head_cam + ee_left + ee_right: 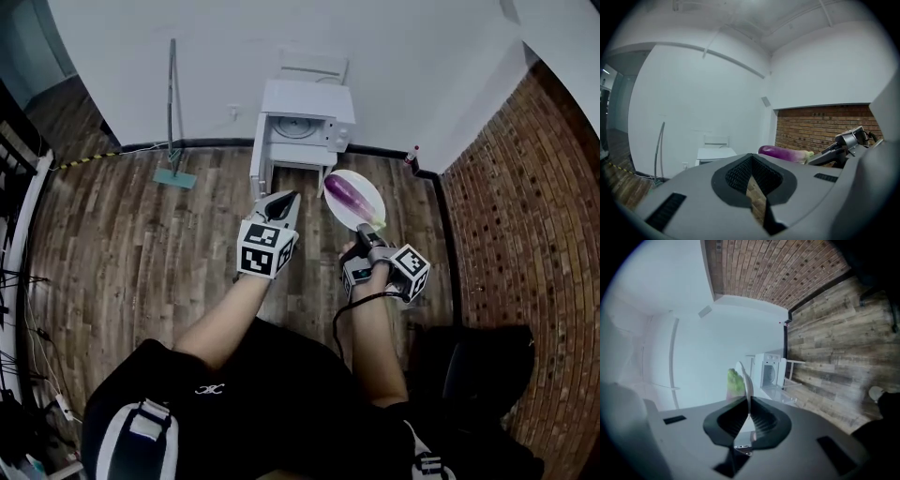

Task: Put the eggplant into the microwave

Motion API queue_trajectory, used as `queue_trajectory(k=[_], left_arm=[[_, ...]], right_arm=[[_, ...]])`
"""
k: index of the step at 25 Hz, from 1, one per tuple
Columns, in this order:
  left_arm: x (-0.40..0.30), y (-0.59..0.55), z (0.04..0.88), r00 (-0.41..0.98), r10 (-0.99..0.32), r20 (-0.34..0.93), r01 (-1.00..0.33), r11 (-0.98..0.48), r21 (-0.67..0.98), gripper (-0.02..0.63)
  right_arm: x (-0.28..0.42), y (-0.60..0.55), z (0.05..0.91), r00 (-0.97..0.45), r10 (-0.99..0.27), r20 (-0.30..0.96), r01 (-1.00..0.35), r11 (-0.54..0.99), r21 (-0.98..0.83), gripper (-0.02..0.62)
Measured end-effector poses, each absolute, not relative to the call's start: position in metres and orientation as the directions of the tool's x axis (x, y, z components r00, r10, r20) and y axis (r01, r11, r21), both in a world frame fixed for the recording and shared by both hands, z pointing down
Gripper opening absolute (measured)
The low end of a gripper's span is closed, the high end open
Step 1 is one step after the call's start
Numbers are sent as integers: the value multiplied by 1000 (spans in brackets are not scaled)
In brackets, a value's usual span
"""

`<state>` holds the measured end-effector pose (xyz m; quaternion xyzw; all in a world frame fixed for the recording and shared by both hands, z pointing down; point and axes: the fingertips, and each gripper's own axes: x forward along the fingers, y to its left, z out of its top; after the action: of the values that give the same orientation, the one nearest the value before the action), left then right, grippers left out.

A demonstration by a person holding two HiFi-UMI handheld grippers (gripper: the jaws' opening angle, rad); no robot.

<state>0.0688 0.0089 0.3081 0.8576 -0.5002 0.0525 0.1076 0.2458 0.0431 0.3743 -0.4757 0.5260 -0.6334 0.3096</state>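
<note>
A purple eggplant (349, 197) with a green stem lies on a white plate (362, 182). My right gripper (364, 228) is shut on the plate's near rim and holds it out in front of me. In the right gripper view the plate (747, 380) shows edge-on between the jaws, with the eggplant's stem (735, 380) behind it. My left gripper (286, 199) is beside the plate on its left, shut with nothing in it. The white microwave (305, 127) stands ahead on a white stand, and its door looks open. From the left gripper view the eggplant (780, 152) shows to the right.
A long-handled floor tool (173, 94) leans on the white wall left of the microwave. A brick wall (516, 187) runs along the right side. A small bottle (411, 153) stands in the corner. A dark seat (478, 366) is by my right.
</note>
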Motion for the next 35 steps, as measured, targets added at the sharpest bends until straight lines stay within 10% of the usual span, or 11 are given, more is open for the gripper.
queue_trajectory(k=[35], left_arm=[[16,-303,373,489,-830,268,-871,-451,194,-3]], right_arm=[[208,-277,476,-388,-817,426,-171,-390,-905,28]])
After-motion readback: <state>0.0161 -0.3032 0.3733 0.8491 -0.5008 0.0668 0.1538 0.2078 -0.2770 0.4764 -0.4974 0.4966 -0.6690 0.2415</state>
